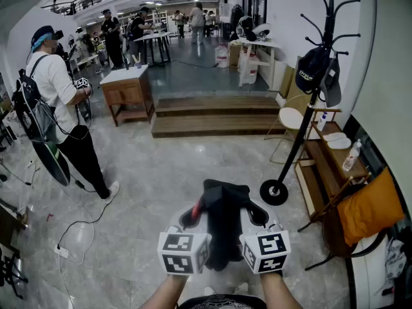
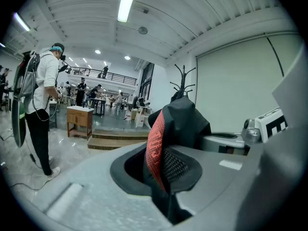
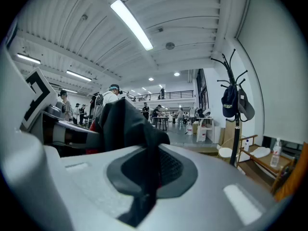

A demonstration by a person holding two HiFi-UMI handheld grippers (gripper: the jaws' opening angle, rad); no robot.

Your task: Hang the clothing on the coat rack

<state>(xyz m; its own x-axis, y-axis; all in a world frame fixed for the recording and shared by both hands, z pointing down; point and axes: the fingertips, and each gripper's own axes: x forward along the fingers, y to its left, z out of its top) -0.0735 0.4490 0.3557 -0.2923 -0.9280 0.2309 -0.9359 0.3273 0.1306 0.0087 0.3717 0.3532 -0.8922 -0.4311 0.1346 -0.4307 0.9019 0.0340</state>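
Observation:
A black garment with red trim (image 1: 223, 221) hangs between my two grippers, held up in front of me over the floor. My left gripper (image 1: 193, 215) is shut on its left edge, where the red trim (image 2: 155, 146) runs through the jaws. My right gripper (image 1: 255, 212) is shut on its right edge, and the black cloth (image 3: 130, 129) bunches and droops through the jaws. The black coat rack (image 1: 309, 92) stands ahead on the right against the white wall, with dark caps (image 1: 318, 69) hanging on it. In the right gripper view the coat rack (image 3: 234, 114) stands at the right.
A person in a white shirt (image 1: 61, 108) stands at the left with a cable on the floor. A wooden step platform (image 1: 215, 114) lies ahead. A wooden bench (image 1: 328, 166), a folding chair with an orange cushion (image 1: 370, 208) and a round stool (image 1: 291, 118) crowd the rack's right side.

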